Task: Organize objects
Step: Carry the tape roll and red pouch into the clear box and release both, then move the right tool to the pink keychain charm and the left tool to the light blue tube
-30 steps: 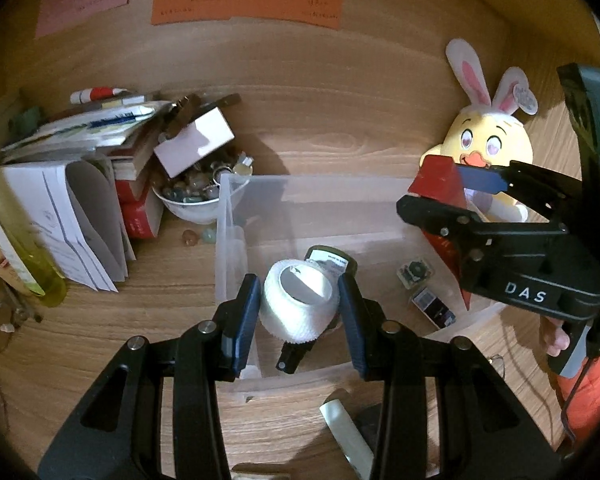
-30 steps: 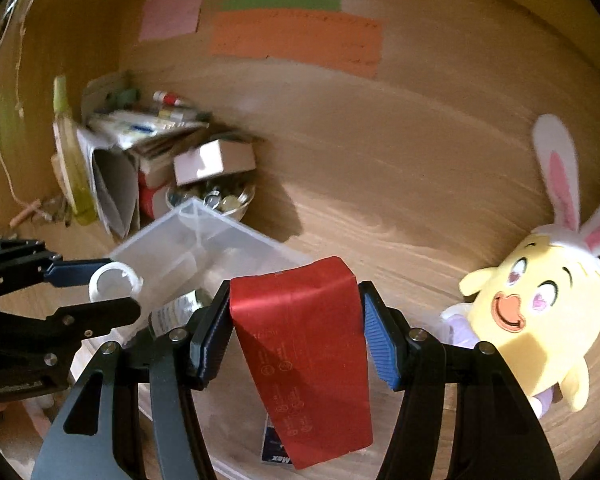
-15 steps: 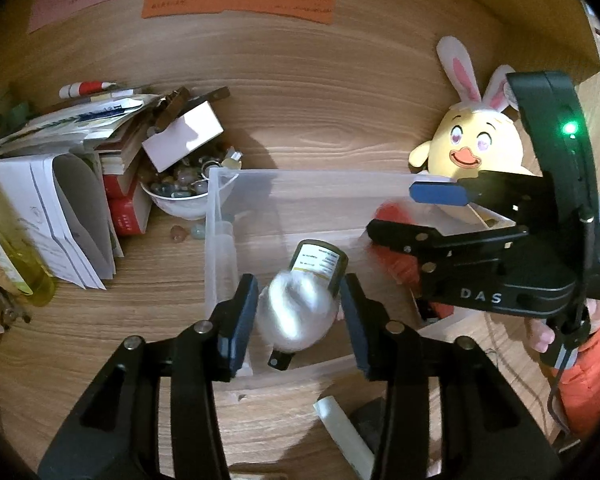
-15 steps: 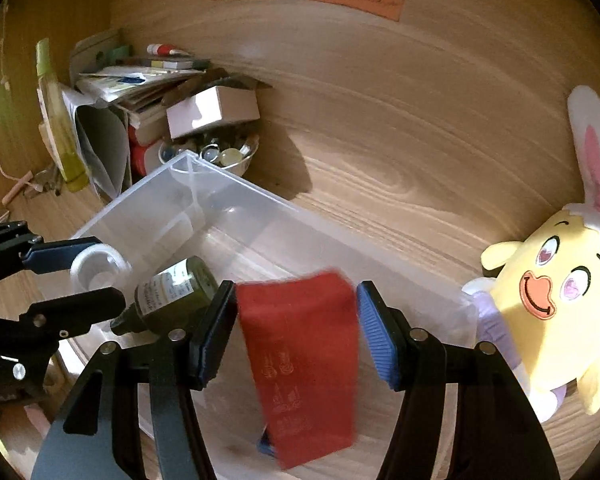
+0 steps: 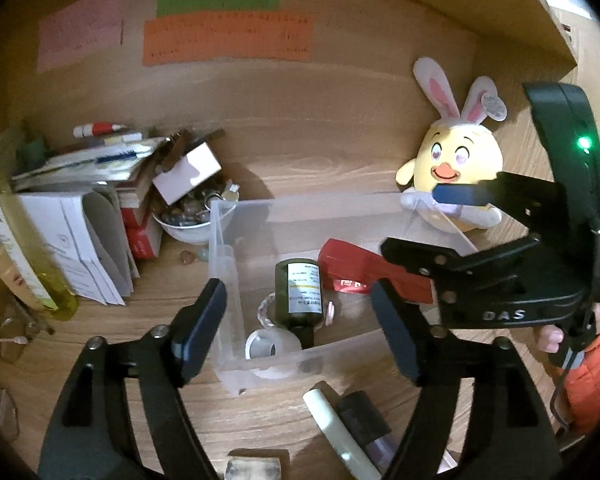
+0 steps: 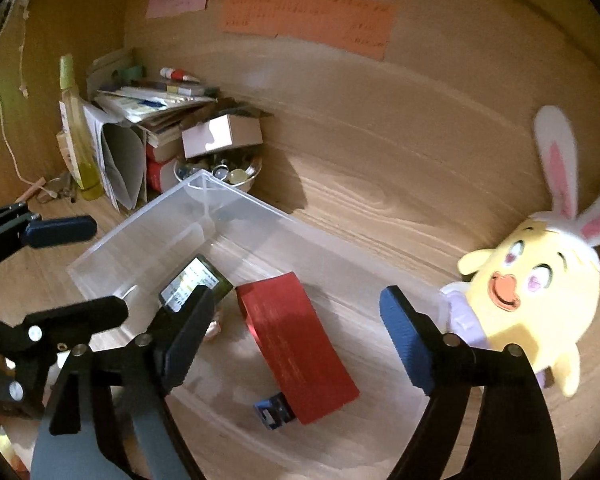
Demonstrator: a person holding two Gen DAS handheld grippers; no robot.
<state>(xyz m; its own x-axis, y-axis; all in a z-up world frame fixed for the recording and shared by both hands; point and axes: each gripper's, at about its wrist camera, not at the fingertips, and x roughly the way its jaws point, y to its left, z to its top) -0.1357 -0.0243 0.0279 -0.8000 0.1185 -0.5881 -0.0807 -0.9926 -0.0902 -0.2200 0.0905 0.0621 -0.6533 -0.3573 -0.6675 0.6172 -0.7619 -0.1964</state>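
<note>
clear bin (image 5: 300,204): below both tongs. left gripper (image 5: 296,328) and right gripper (image 6: 296,336) opening, empty, above tape roll (image 5: 272,346) and red packet (image 6: 296,352). "das" printed on right tong body.

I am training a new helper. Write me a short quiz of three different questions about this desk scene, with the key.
1. True or false: the red packet lies inside the clear plastic bin.
2. Which toy stands outside the bin? A) plush chick with bunny ears B) teddy bear
3. Fill in: the dark bottle in the bin lies on its ____.

Key: 1 true; 2 A; 3 side.
</note>
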